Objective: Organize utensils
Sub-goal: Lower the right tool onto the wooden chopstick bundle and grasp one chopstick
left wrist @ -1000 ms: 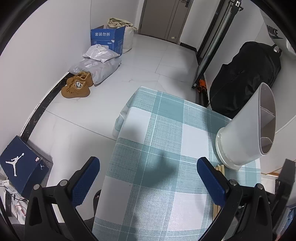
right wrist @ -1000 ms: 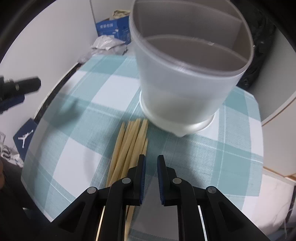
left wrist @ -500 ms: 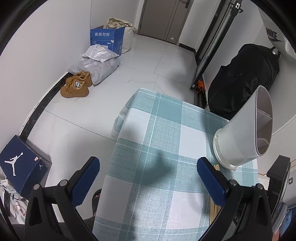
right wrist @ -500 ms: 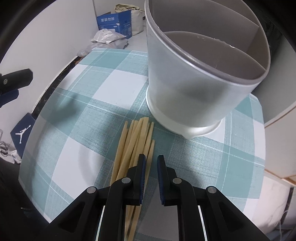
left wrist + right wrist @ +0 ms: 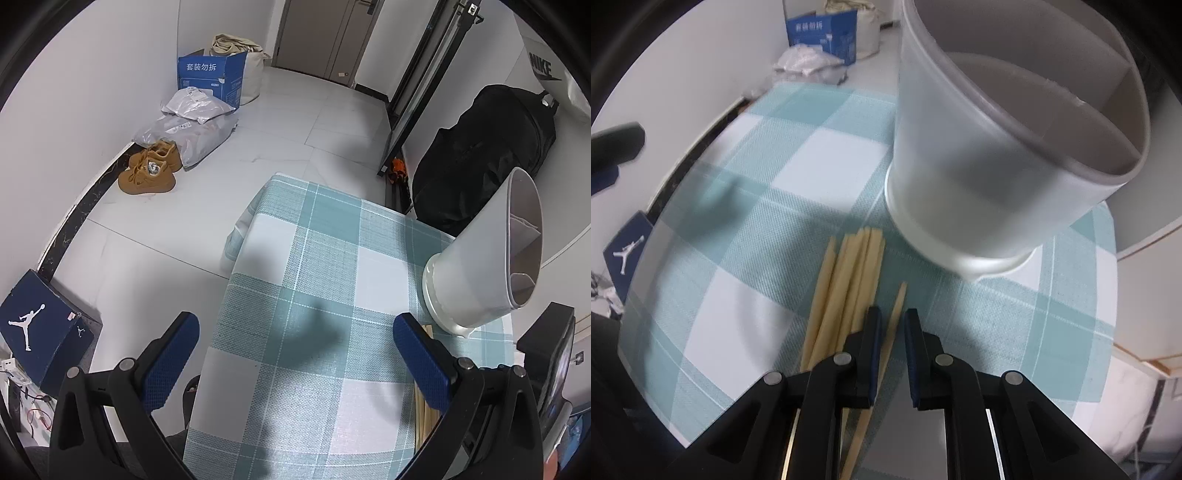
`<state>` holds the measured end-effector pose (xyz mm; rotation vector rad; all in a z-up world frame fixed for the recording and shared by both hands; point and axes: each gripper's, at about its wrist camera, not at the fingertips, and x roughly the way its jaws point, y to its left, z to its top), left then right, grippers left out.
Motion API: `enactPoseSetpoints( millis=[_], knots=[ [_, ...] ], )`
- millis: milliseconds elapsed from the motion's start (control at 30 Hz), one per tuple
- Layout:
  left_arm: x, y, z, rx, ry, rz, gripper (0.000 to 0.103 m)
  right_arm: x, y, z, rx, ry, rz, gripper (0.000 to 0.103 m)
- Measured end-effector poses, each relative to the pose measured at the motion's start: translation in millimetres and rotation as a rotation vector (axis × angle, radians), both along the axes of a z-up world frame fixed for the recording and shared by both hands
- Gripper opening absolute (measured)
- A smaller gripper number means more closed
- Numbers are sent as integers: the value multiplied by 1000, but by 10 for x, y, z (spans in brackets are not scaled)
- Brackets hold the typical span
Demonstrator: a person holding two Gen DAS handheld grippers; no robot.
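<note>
A white utensil holder [image 5: 1008, 155] with inner dividers stands on the checked tablecloth [image 5: 827, 166]. It also shows in the left wrist view [image 5: 487, 266] at the right. Several wooden chopsticks [image 5: 846, 284] lie in a bunch in front of it; in the left wrist view they [image 5: 424, 410] are partly hidden behind my finger. My right gripper [image 5: 891, 325] hovers just over the chopsticks' near part, its jaws a narrow gap apart, with one chopstick [image 5: 894, 325] lying in line with the gap. My left gripper [image 5: 295, 354] is wide open and empty above the table's left part.
The table's left edge [image 5: 221, 295] drops to a white tiled floor. On the floor are a blue shoe box [image 5: 37, 328], tan shoes [image 5: 151, 170], plastic bags and a blue carton [image 5: 210, 74]. A black bag [image 5: 480, 155] stands behind the table.
My right gripper has moved back and to the right along the chopsticks, so the holder looks farther off and tilted. One chopstick now lies apart from the bunch. The left gripper has risen slightly.
</note>
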<state>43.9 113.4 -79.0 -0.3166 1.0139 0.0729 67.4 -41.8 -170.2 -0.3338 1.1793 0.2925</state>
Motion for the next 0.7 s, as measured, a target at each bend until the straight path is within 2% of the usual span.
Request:
enactPoseSetpoints(
  millis=[267, 433, 600, 700],
  knots=[
    [6, 24, -18, -6, 10, 11, 102, -1, 10, -18, 21, -1, -11, 12],
    [17, -19, -64, 11, 25, 0, 102, 42, -98, 18, 65, -6, -6, 4],
    [47, -113, -170, 14, 67, -29, 102, -43, -317, 209, 166, -73, -46, 4],
    [69, -254, -246, 18, 102, -65, 102, -123, -571, 457, 280, -146, -86, 4]
  ],
)
